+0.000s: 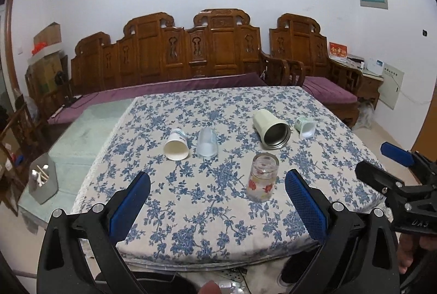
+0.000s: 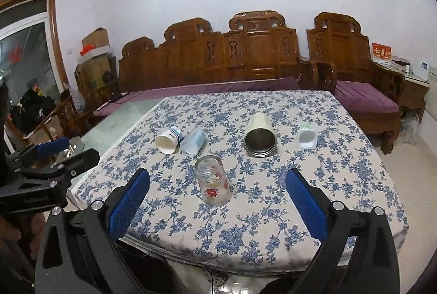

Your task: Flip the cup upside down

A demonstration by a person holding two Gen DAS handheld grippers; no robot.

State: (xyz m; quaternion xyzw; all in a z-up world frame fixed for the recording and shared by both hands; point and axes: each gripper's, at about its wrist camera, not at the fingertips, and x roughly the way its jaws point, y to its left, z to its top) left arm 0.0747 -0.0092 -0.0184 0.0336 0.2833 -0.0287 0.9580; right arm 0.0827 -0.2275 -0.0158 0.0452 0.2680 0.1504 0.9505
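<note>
Both the left hand-held gripper and right hand-held gripper gape wide, empty, at the worktop's near edge. Just beyond stands the flowered glass, seemingly mouth-down: rigid, slick, breakable; grip mid-wall. Farther cups lie sideways.

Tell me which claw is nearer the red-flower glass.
Right, marginally. The flower-print glass stands rim-down between the right claw pads, left of centre. In the left view it sits toward the left claw right-hand pad. Both open, neither touching.
</note>
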